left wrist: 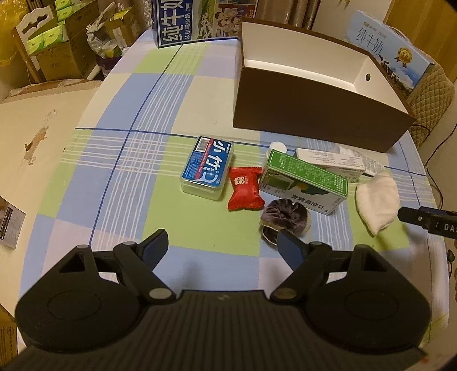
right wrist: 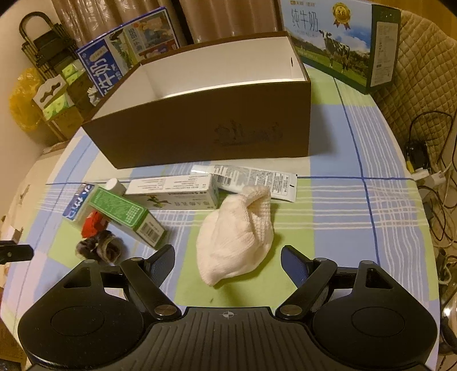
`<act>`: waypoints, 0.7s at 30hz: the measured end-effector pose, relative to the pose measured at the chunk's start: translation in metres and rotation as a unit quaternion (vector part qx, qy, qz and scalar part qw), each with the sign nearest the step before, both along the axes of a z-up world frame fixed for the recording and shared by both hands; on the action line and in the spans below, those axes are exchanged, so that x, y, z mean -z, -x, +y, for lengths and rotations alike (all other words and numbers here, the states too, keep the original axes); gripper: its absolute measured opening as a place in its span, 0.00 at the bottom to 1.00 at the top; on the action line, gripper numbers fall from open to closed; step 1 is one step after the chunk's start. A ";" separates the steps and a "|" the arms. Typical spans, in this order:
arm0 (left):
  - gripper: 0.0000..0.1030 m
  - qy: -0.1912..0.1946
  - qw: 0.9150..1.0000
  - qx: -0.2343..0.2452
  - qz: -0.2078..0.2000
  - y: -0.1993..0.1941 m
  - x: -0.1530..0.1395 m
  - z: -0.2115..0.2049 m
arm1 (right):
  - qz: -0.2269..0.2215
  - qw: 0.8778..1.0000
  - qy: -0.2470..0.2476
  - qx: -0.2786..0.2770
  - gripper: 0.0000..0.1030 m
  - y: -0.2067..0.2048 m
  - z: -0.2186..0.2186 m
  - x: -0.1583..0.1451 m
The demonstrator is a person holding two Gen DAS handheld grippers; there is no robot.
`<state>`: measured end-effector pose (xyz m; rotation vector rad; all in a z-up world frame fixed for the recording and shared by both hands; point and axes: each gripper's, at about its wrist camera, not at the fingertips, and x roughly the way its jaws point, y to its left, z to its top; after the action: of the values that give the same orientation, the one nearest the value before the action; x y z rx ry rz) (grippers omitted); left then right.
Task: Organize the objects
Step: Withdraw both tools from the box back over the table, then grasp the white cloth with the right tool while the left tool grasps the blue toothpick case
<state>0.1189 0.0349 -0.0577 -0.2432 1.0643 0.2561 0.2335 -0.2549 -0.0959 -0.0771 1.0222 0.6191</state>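
A brown cardboard box (left wrist: 314, 111) (right wrist: 200, 134) with a white inside stands open at the back of the table. In front of it lie a blue floss case (left wrist: 207, 167) (right wrist: 77, 207), a red candy wrapper (left wrist: 244, 189) (right wrist: 91, 224), a green carton (left wrist: 308, 181) (right wrist: 125, 214), a white carton (left wrist: 331, 164) (right wrist: 171, 194), a tube (right wrist: 257, 179), a dark fuzzy scrunchie (left wrist: 285, 217) (right wrist: 100, 247) and a white knitted cloth (left wrist: 377, 199) (right wrist: 237, 237). My left gripper (left wrist: 222, 249) is open, short of the candy and scrunchie. My right gripper (right wrist: 228, 264) is open, with the cloth just ahead between its fingers.
Milk cartons (left wrist: 185, 20) (right wrist: 342, 42) stand behind the box. The checked tablecloth (left wrist: 128, 171) (right wrist: 357, 214) covers a round table. A small white bottle (left wrist: 278, 148) (right wrist: 115, 185) lies by the cartons. Stacked boxes (left wrist: 54, 45) stand off the table's left, cables (right wrist: 428, 171) off its right.
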 end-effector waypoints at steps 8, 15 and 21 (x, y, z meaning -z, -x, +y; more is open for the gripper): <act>0.78 0.001 1.000 -0.010 0.005 -0.001 0.005 0.009 | -0.001 1.000 0.013 0.002 0.76 -0.020 0.011 0.017; 0.78 0.001 1.000 -0.019 0.008 -0.002 0.007 0.019 | 0.006 1.000 0.028 0.009 0.76 -0.033 0.023 0.035; 0.78 0.002 1.000 -0.027 0.010 -0.001 0.010 0.026 | 0.009 0.999 0.035 0.021 0.76 -0.038 0.027 0.045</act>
<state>0.1194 0.0613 -0.0679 -0.2732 1.0789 0.3065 0.2711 -0.2284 -0.1410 -0.1100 1.0608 0.5466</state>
